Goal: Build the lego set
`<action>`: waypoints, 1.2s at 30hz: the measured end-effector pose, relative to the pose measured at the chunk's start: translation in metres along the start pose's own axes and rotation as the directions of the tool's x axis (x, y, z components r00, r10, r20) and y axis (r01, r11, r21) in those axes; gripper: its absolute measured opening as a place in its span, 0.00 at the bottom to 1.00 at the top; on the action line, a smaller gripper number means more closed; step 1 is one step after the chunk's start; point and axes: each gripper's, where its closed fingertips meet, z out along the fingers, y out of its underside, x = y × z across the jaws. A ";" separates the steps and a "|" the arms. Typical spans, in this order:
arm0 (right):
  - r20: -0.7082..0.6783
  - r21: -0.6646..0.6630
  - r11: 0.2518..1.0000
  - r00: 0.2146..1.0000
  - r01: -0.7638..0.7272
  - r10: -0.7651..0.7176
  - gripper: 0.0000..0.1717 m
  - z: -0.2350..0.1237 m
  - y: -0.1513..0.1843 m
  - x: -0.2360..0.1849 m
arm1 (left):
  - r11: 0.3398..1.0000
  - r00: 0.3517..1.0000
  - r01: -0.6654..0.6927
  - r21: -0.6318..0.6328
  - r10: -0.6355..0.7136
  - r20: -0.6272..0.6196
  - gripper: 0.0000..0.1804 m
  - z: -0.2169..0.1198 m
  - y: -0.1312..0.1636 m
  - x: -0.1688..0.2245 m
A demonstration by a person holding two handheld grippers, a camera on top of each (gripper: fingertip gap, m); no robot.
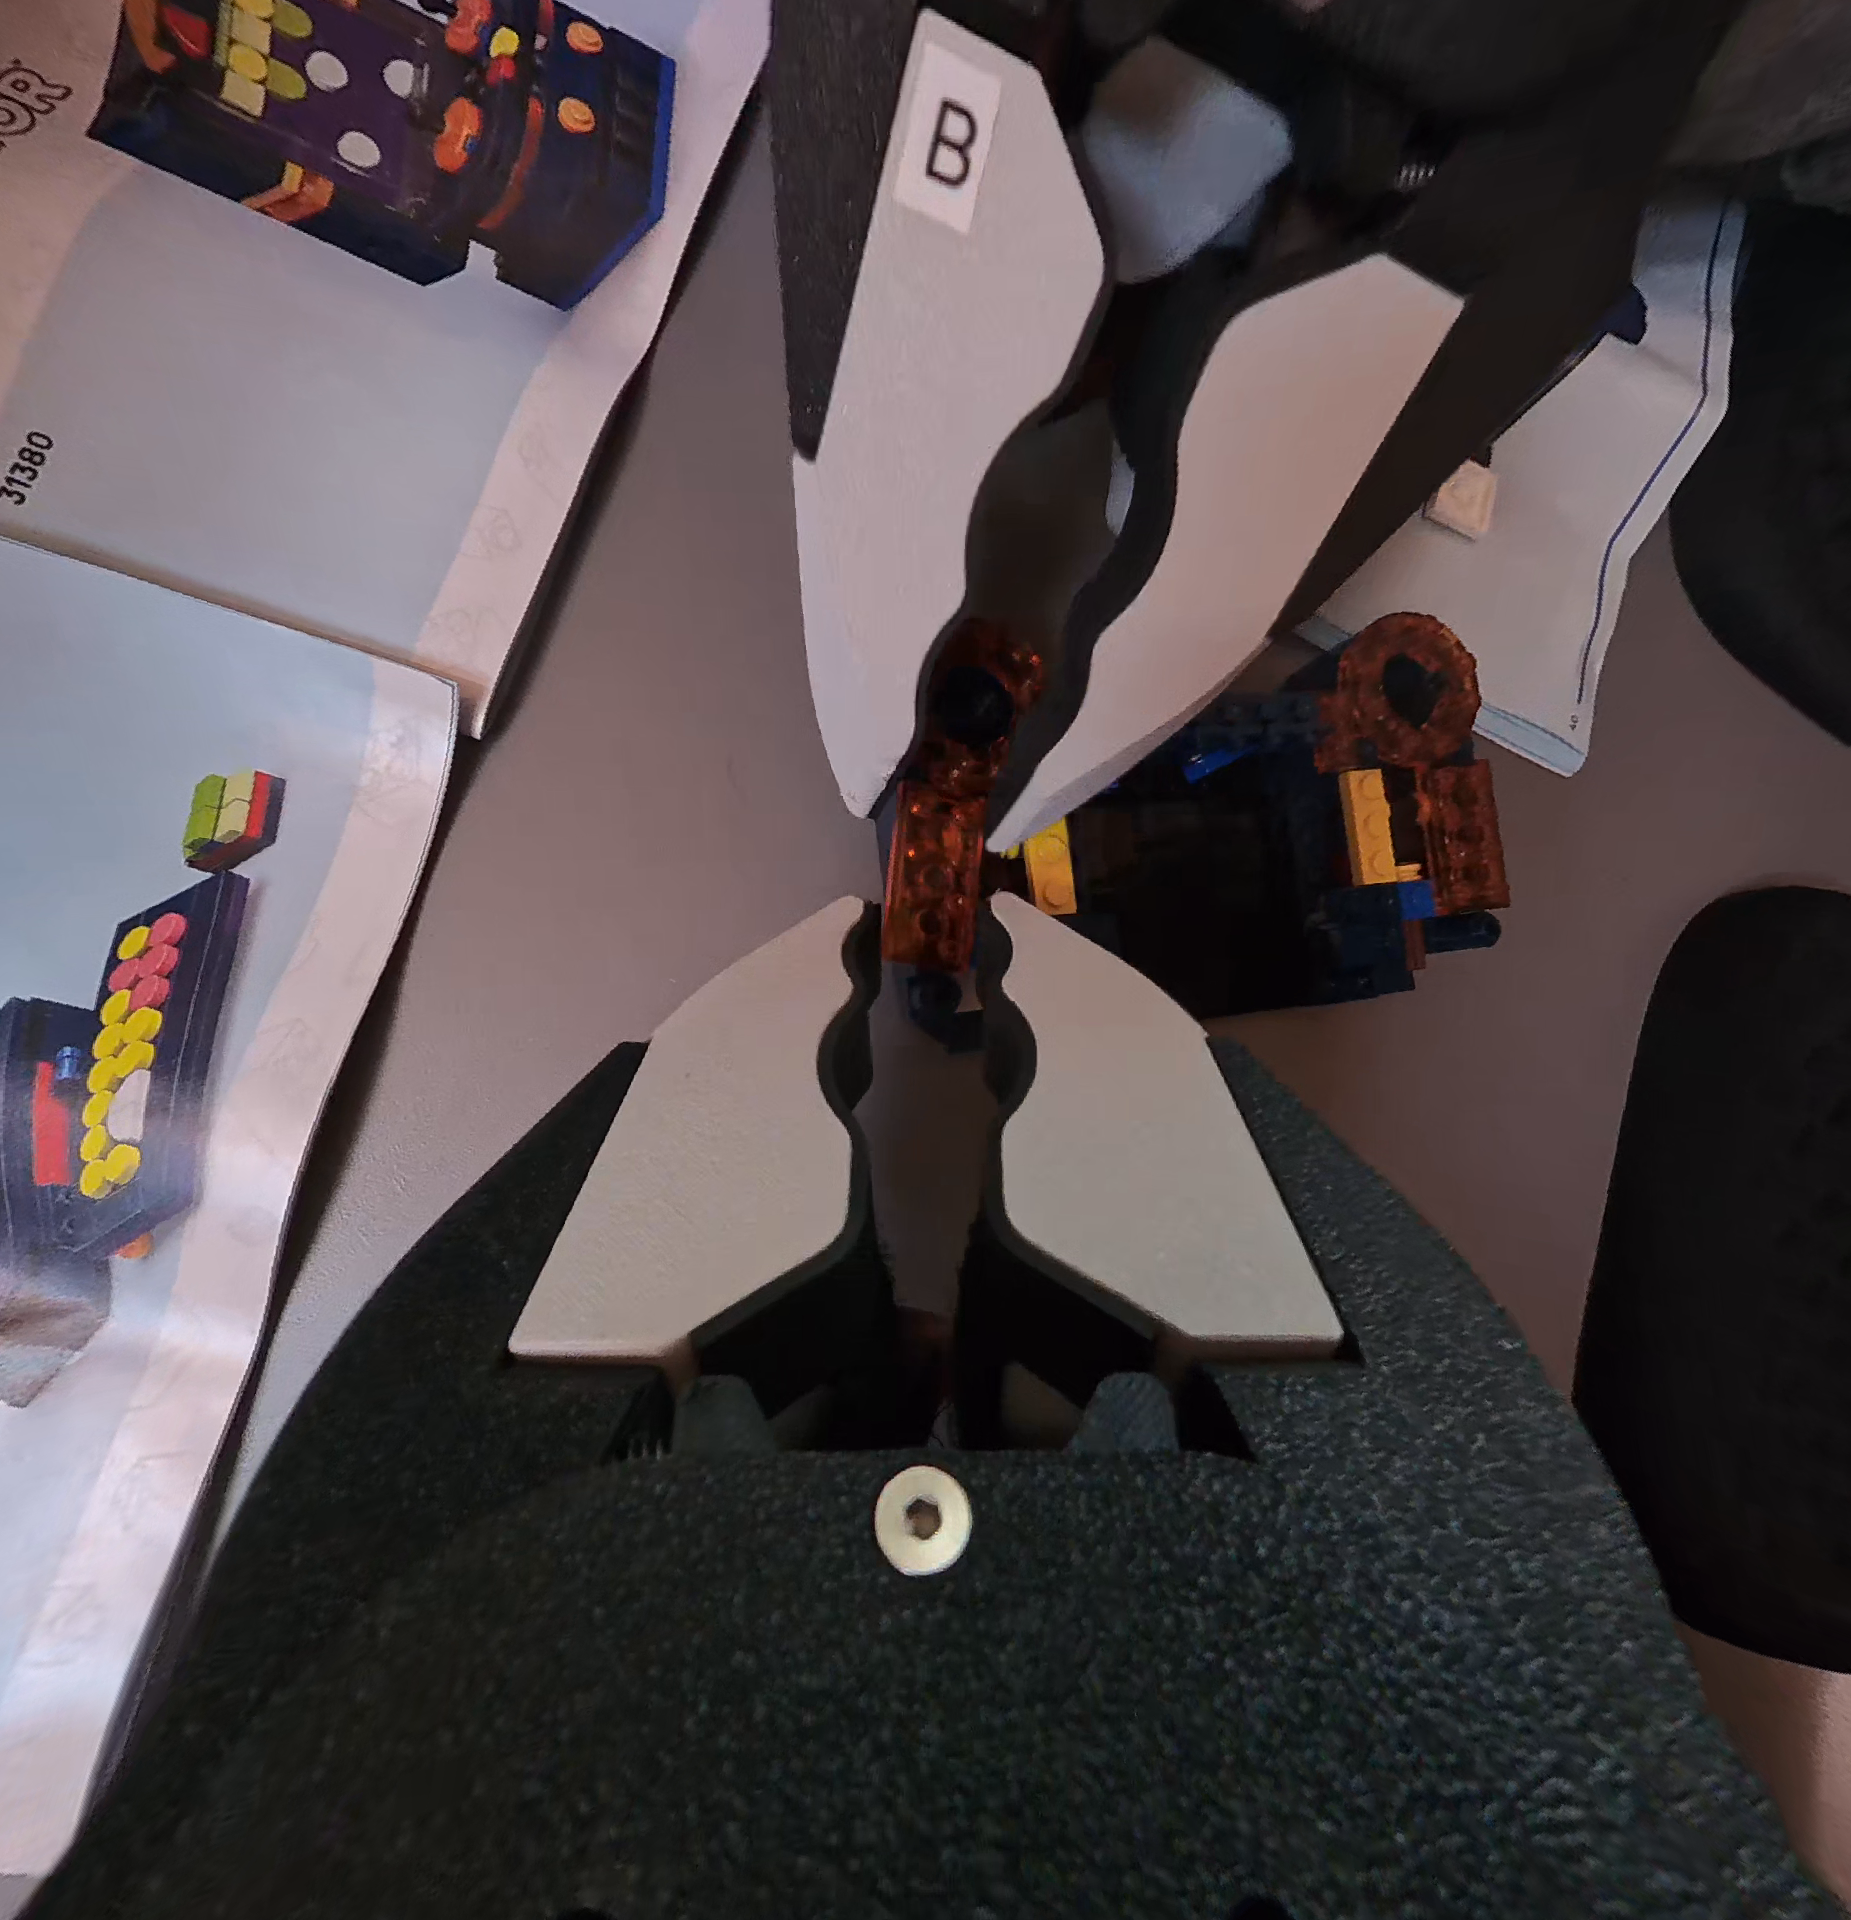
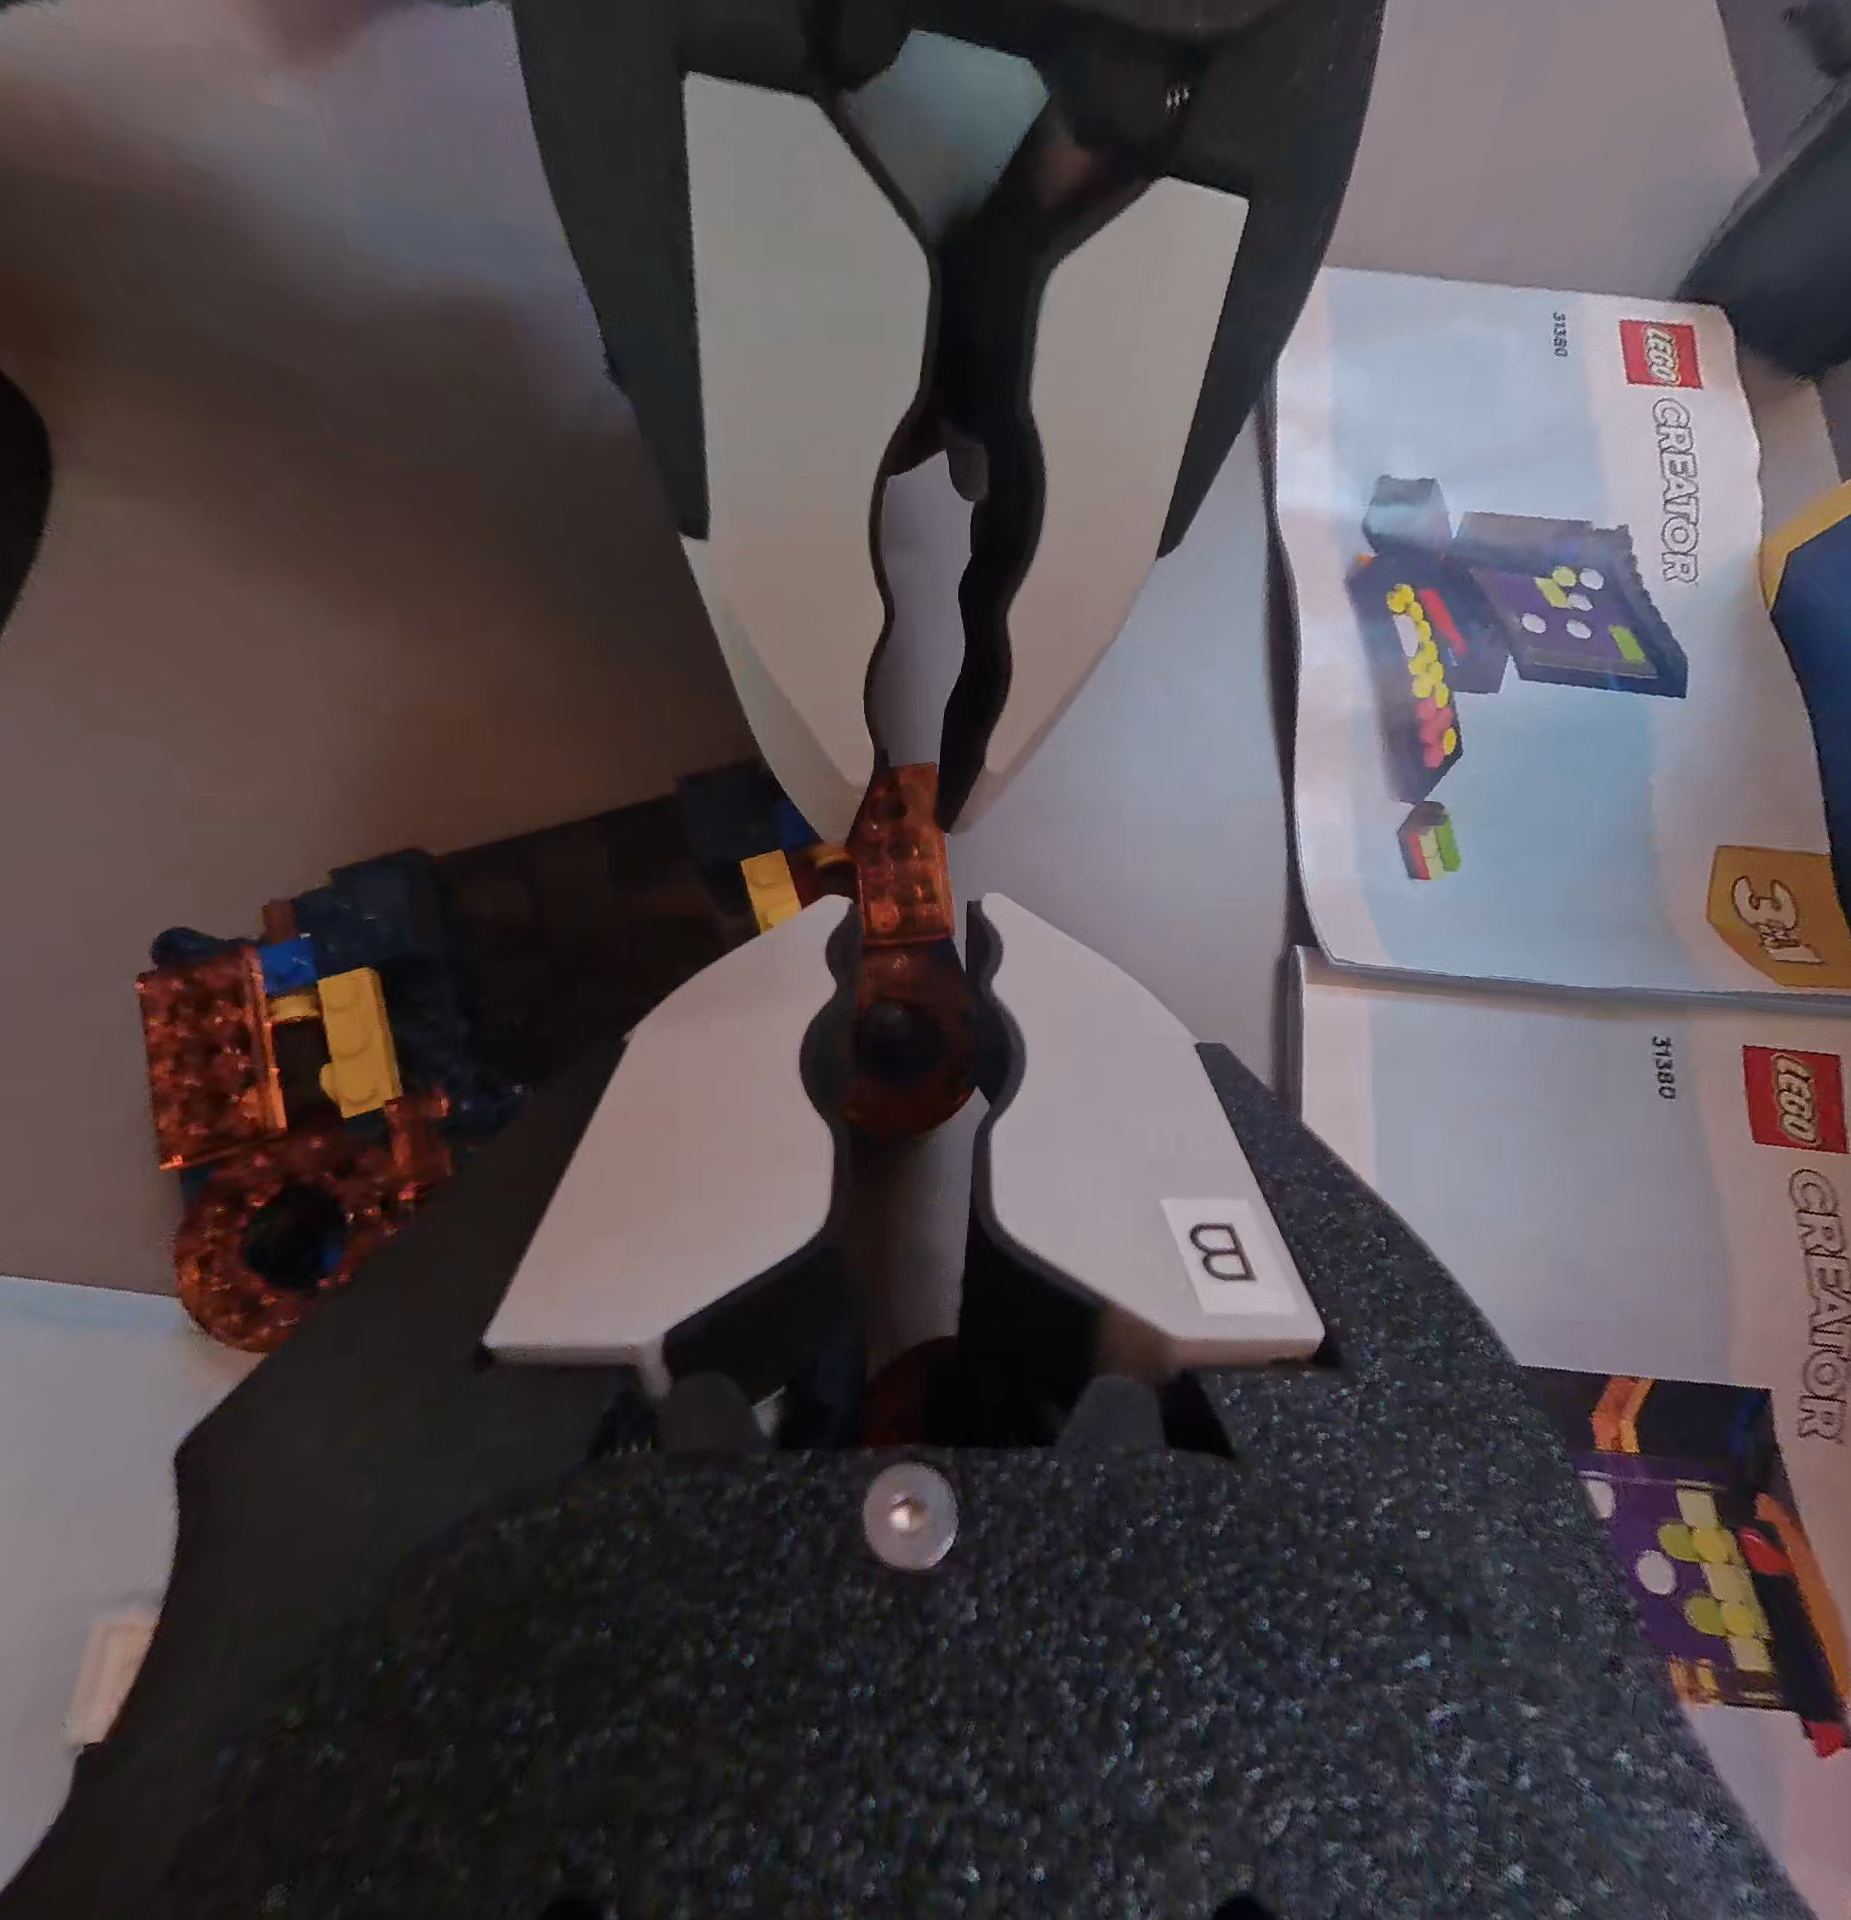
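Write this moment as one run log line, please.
left gripper: shut on orange brick piece | right gripper: shut on same piece | brick model: beside

Each camera sits at the rear of its own gripper, looking forward along the fingers and steeply down at the table (image 1: 609,665), at close range. The two views face each other: each shows the opposing gripper entering from 12 o'clock. Both share the orange brick piece (image 1: 936,862) at centre, the brick model (image 2: 308,1081) and the instruction booklets (image 2: 1503,644), which lie at 9 o'clock in the left view and 3 o'clock in the right.
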 end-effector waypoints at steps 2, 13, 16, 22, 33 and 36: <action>-0.016 -0.005 0.999 0.999 0.036 -0.036 0.10 -0.001 -0.001 0.001 | 1.000 1.000 0.015 -0.003 -0.015 -0.014 0.09 0.000 0.001 0.001; 0.099 0.008 0.996 0.991 0.089 -0.090 0.10 0.000 -0.003 -0.006 | 0.998 0.998 -0.061 -0.025 0.060 -0.034 0.17 -0.007 0.009 0.009; 0.160 0.023 0.997 0.984 0.075 -0.078 0.10 -0.003 -0.005 -0.009 | 0.991 0.991 -0.131 0.001 0.131 -0.005 0.16 -0.014 0.010 0.013; 0.188 -0.007 0.997 0.979 0.076 -0.073 0.10 -0.002 -0.003 -0.008 | 0.974 0.978 -0.185 0.132 0.170 0.121 0.02 -0.026 -0.009 0.006; 0.189 -0.055 0.993 0.978 0.101 -0.089 0.10 0.002 -0.002 -0.010 | 0.978 0.971 -0.205 0.048 0.197 0.133 0.00 -0.003 -0.007 0.008; 0.193 -0.051 0.994 0.977 0.098 -0.087 0.10 0.002 -0.002 -0.010 | 0.987 0.982 -0.154 0.045 0.147 0.121 0.00 -0.003 -0.006 0.006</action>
